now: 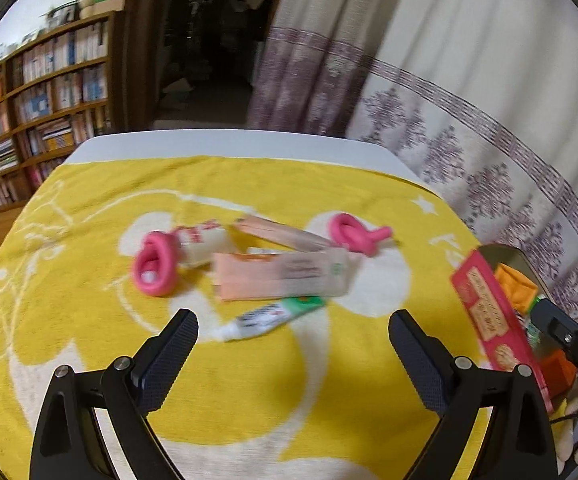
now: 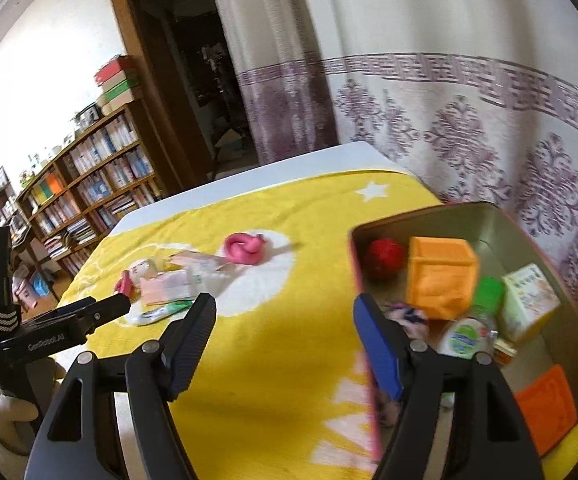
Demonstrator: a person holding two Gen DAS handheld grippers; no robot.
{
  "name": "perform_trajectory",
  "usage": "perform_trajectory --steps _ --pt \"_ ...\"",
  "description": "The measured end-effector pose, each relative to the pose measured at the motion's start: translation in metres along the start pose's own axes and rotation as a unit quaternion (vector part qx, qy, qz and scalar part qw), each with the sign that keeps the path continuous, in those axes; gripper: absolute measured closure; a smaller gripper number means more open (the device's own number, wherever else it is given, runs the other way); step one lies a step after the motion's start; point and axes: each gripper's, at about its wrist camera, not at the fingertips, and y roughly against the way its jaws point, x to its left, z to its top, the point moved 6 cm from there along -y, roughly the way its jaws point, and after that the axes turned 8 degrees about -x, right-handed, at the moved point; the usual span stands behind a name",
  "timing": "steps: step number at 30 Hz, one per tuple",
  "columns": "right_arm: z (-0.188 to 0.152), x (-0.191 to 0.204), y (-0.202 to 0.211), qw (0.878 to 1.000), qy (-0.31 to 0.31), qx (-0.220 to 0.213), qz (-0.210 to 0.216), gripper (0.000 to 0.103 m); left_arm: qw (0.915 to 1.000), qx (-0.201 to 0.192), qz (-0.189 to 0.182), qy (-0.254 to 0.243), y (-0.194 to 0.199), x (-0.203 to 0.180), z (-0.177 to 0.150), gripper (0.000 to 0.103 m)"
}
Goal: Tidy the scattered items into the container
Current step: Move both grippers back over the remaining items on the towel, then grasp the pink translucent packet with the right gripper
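Observation:
Scattered items lie on the yellow towel [image 1: 249, 380]: a white and green tube [image 1: 269, 317], a peach packet [image 1: 281, 276], a second peach packet [image 1: 281, 233], a small white bottle [image 1: 205, 242] and two pink rings [image 1: 155, 266] [image 1: 353, 234]. My left gripper [image 1: 293, 334] is open and empty just in front of the tube. The red-walled tin [image 2: 485, 216] stands at the right and holds an orange cube [image 2: 441, 276], a red ball [image 2: 385, 258], a sanitizer bottle [image 2: 467, 334] and a small box [image 2: 529, 300]. My right gripper [image 2: 285, 320] is open and empty, straddling the tin's near wall.
The towel covers a white table [image 1: 229, 146] whose far edge is bare. A patterned curtain [image 1: 469, 120] hangs right behind the table and tin. A bookshelf [image 1: 41, 100] and a dark doorway stand at the back left.

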Motion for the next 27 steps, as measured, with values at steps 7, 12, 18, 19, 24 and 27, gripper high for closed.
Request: perform_trajectory --steps 7,12,18,19,24,27 --pt "-0.007 0.039 -0.029 0.998 0.008 0.041 0.038 0.024 0.9992 0.001 0.028 0.027 0.005 0.049 0.001 0.005" --pt "-0.014 0.062 -0.052 0.997 0.017 0.063 0.050 0.024 0.9983 0.004 0.045 0.036 0.006 0.073 -0.001 0.005" --pt "-0.023 0.085 -0.078 0.994 0.037 0.089 0.055 0.024 0.9978 0.007 0.059 0.028 0.005 0.087 -0.001 0.005" --pt "-0.023 0.088 -0.083 0.993 0.040 0.091 0.058 0.024 0.9977 0.006 0.059 0.033 0.004 0.090 -0.001 0.005" --pt "-0.018 0.104 -0.101 0.991 0.063 0.095 0.065 0.024 0.9973 0.012 0.053 0.049 -0.001 0.098 -0.004 0.005" --pt "-0.014 0.115 -0.111 0.990 0.083 0.091 0.075 0.024 0.9972 0.015 0.049 0.053 -0.003 0.100 -0.006 0.005"
